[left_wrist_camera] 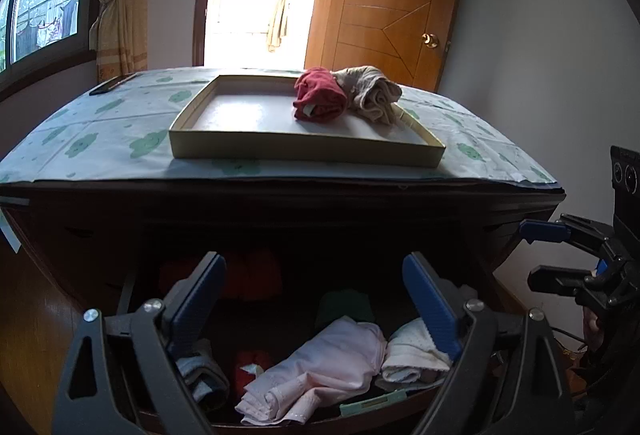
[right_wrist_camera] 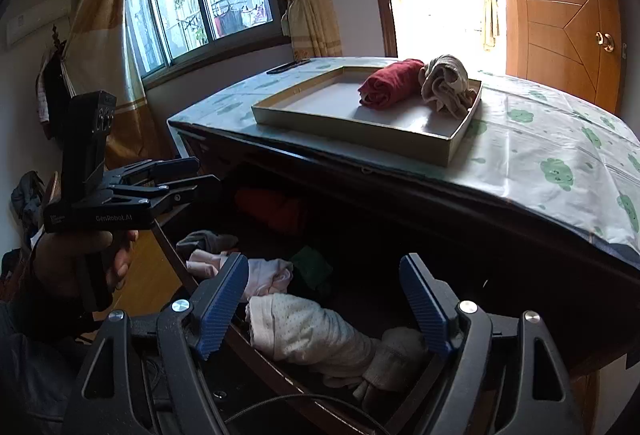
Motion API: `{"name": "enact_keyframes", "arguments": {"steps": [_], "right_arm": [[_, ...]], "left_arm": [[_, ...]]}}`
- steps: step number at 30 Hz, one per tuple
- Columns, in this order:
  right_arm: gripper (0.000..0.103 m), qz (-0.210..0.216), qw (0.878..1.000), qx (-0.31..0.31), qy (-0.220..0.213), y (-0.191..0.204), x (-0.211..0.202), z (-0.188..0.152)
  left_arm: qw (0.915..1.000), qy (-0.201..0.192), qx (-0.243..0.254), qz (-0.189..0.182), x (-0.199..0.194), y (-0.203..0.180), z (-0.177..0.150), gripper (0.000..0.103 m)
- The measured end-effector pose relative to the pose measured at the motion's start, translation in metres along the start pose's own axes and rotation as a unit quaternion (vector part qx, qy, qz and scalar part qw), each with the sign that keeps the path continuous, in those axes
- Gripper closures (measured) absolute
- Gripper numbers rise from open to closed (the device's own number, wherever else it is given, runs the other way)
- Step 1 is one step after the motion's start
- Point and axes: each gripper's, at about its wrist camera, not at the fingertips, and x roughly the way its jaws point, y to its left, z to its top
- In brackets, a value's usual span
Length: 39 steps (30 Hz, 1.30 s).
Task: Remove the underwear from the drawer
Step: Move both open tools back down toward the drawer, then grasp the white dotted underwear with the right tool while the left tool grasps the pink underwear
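The drawer (right_wrist_camera: 276,371) of a dark wooden dresser stands pulled out. In it lie a pale pink piece of underwear (left_wrist_camera: 328,367), a white dotted one (right_wrist_camera: 308,331), and red, grey and dark green pieces further in. My left gripper (left_wrist_camera: 314,263) is open above the drawer, nothing between its blue pads, the pink piece below them. My right gripper (right_wrist_camera: 324,267) is open too, over the white dotted piece and not touching it. A hand (right_wrist_camera: 116,251) holds the left gripper (right_wrist_camera: 206,173) at the drawer's left end.
On the dresser top, on a cloth with green prints (left_wrist_camera: 120,139), stands a shallow tray (left_wrist_camera: 304,151) holding a red roll (left_wrist_camera: 318,99) and a beige bundle (left_wrist_camera: 372,95). A dark flat object (left_wrist_camera: 112,83) lies at the far left corner. A wooden door (left_wrist_camera: 384,15) is behind.
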Motion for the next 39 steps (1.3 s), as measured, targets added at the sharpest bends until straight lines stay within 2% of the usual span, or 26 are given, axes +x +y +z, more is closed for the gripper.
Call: {"name": "enact_keyframes", "arguments": {"steps": [10, 18, 25, 31, 39], "right_arm": [[0.023, 0.01, 0.997, 0.005, 0.071, -0.001, 0.02, -0.033], [0.023, 0.035, 0.991, 0.011, 0.129, -0.003, 0.048, -0.038], [0.023, 0.056, 0.986, 0.04, 0.155, -0.015, 0.073, -0.035], [0.023, 0.052, 0.982, 0.022, 0.182, -0.009, 0.093, -0.031], [0.023, 0.109, 0.964, 0.052, 0.238, -0.017, 0.122, -0.034]], "left_arm": [[0.999, 0.042, -0.012, -0.008, 0.01, 0.01, -0.027, 0.011], [0.9959, 0.084, 0.022, -0.023, 0.022, -0.001, -0.036, 0.011], [0.995, 0.097, 0.012, -0.022, 0.03, 0.004, -0.041, 0.01], [0.9942, 0.105, 0.01, -0.022, 0.032, 0.006, -0.043, 0.01], [0.9939, 0.108, 0.004, -0.026, 0.032, 0.01, -0.04, 0.007]]}}
